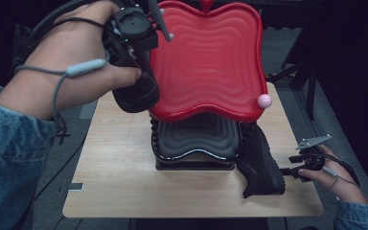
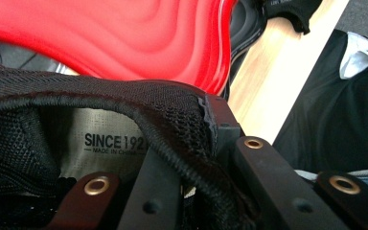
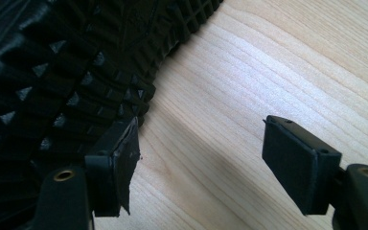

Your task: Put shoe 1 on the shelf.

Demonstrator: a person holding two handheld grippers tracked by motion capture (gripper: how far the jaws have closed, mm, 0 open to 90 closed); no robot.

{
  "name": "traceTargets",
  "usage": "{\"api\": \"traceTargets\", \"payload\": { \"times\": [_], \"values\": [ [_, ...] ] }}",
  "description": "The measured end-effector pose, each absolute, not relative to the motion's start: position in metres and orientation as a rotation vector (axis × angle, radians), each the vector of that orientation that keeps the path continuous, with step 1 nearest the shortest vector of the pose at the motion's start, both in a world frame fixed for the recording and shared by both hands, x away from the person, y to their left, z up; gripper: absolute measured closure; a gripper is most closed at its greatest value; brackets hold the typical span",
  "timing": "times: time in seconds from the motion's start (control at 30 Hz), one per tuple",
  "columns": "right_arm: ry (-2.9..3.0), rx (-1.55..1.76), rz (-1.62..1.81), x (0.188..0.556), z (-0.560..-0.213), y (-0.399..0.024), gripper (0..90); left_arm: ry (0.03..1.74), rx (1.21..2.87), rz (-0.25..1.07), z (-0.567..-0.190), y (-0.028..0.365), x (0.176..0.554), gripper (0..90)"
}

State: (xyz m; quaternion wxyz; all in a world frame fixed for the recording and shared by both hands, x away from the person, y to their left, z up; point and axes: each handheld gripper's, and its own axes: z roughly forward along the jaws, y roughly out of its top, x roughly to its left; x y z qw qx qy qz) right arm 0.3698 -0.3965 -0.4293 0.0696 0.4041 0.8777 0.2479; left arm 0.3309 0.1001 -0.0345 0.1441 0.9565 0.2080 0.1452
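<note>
High view: my left tool [image 1: 141, 72] lifts a black shoe [image 1: 136, 93] beside the red tray [image 1: 206, 57]. Left gripper view: jaws clenched on its collar [image 2: 139, 103]; I'd raise steadily. Right gripper view: right tool [image 3: 196, 158] released beside the bench's [image 3: 268, 72] second shoe [image 3: 52, 72].

Open wood along the front and left of the table [image 1: 120, 187], wide enough for a hand-held gripper to pass. Blocked in the middle by the black rack [image 1: 194, 143] under the tilted red tray [image 1: 206, 57], overhanging the rear of the board. Left hand-held gripper [image 1: 141, 88], clamped on the collar of a black shoe [image 1: 136, 96], raised just beside the tray's left edge, little gap there. Second black shoe [image 1: 261, 160] lying against the rack's right side, closing that flank. Right hand-held gripper [image 3: 201, 158], jaws apart, one pad at the studded sole, bare wood between the pads and beyond
</note>
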Motion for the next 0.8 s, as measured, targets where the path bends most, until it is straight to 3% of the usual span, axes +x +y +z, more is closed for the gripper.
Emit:
{"api": "traceTargets", "payload": {
  "times": [0.8],
  "values": [
    [2.637,1.212,0.773,0.369,-0.426,-0.401,30.4,0.333,2.792,0.479,-0.036,0.027,0.349,84.7]
  ]
}}
